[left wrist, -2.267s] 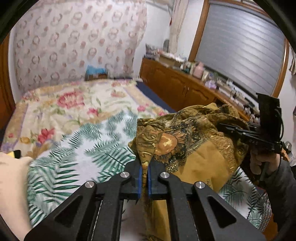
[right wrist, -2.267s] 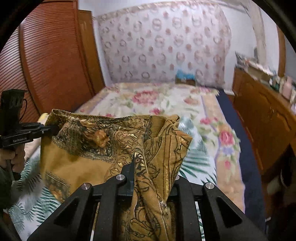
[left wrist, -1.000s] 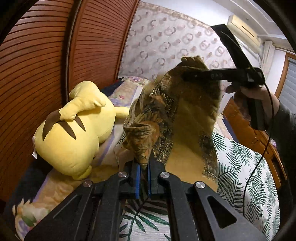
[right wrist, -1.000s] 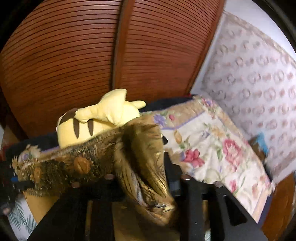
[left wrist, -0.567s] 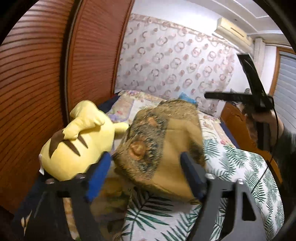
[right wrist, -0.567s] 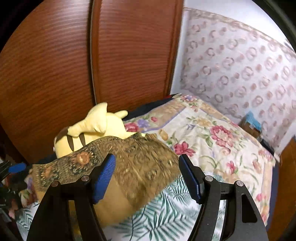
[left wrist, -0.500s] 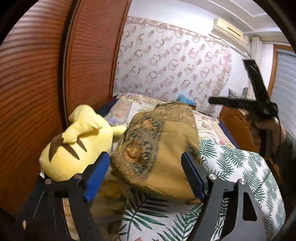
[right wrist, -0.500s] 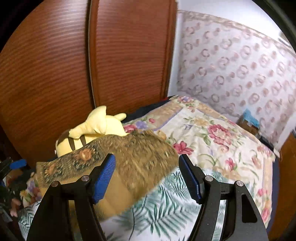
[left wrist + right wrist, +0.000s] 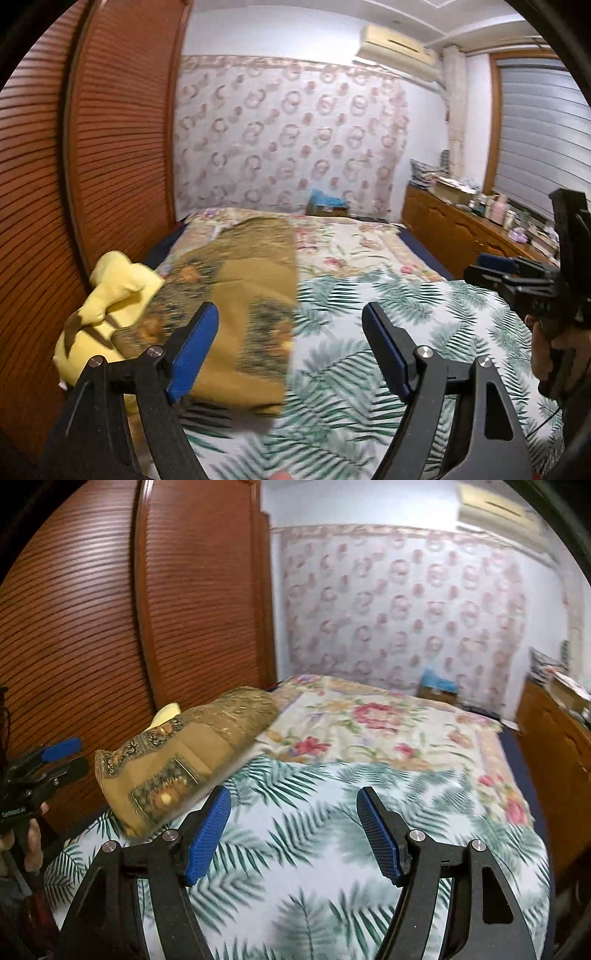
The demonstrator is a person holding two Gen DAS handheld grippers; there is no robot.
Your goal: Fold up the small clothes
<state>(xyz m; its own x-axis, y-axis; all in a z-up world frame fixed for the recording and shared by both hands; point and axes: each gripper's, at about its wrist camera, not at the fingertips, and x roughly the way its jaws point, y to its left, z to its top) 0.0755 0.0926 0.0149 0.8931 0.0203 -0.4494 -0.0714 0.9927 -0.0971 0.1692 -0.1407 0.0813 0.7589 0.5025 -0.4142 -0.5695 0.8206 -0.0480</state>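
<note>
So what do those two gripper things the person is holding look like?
Each gripper is black, with two angled arms studded with round silver bolts. The left gripper and the right gripper both end in flat fingers faced with bright blue pads; the right one's look finely textured. A thin black cable hangs by the right-hand handle. A dark sleeve shows at that wrist.

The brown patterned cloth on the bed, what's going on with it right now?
A person with a gripper in each hand is folding clothes on the bed. The folded brown patterned cloth lies released, leaning against a yellow plush toy by the wooden wardrobe doors. The left gripper and right gripper have both just been opening; their jaws stand wide apart with nothing between them.
</note>
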